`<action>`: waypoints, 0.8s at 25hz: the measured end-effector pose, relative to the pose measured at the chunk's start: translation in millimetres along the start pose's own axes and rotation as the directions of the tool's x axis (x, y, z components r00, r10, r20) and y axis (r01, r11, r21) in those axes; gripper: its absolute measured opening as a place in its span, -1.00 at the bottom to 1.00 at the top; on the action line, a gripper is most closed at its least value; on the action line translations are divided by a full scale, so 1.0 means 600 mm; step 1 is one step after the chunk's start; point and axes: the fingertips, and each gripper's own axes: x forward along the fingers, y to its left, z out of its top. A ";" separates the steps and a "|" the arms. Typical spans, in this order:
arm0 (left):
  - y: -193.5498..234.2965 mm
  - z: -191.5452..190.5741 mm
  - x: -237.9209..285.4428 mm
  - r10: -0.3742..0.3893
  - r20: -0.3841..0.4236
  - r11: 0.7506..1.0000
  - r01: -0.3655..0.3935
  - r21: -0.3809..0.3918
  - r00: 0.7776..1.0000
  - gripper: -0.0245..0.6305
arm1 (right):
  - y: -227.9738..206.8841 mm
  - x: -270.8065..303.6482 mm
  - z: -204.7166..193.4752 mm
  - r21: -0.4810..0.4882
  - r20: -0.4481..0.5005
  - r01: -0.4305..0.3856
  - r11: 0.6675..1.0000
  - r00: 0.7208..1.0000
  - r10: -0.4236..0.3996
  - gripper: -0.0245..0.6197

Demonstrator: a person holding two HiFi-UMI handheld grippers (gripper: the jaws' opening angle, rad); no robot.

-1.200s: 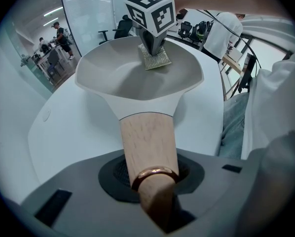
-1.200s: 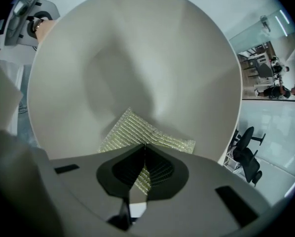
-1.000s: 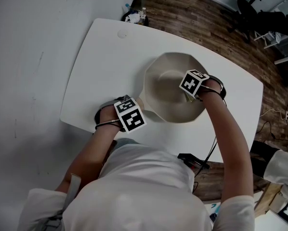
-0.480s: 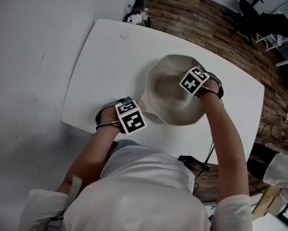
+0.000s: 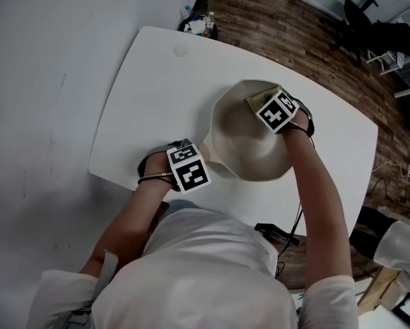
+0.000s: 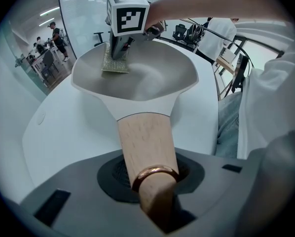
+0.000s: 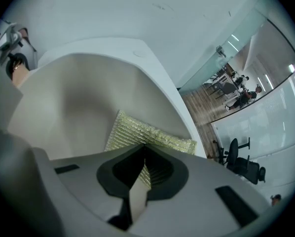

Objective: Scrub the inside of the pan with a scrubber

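Note:
A pale grey pan (image 5: pixel 243 142) sits on the white table (image 5: pixel 150 88). Its wooden handle (image 6: pixel 145 142), with a copper ring at the end, points toward me. My left gripper (image 5: pixel 193 162) is shut on that handle and keeps the pan still. My right gripper (image 5: pixel 273 113) reaches into the pan from the right, shut on a yellow-green mesh scrubber (image 5: pixel 258 99). The scrubber (image 7: pixel 137 132) lies flat against the pan's far inner wall (image 7: pixel 73 98). In the left gripper view the scrubber (image 6: pixel 115 59) hangs below the right gripper's marker cube (image 6: pixel 128 13).
The table's near edge runs just beneath my body, and a black device with a cable (image 5: pixel 277 232) sits by it. Small items (image 5: pixel 197 25) lie on the wooden floor past the far corner. Office chairs (image 5: pixel 366 16) stand at the upper right.
My right gripper has slid the scrubber from the pan's right side up to its far wall. The left gripper and the pan have stayed put.

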 end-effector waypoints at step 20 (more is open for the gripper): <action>-0.006 0.000 0.002 -0.004 -0.011 1.000 0.005 0.025 1.000 -0.56 | 0.046 -0.012 0.117 0.252 0.339 -0.206 0.945 0.934 0.113 -0.85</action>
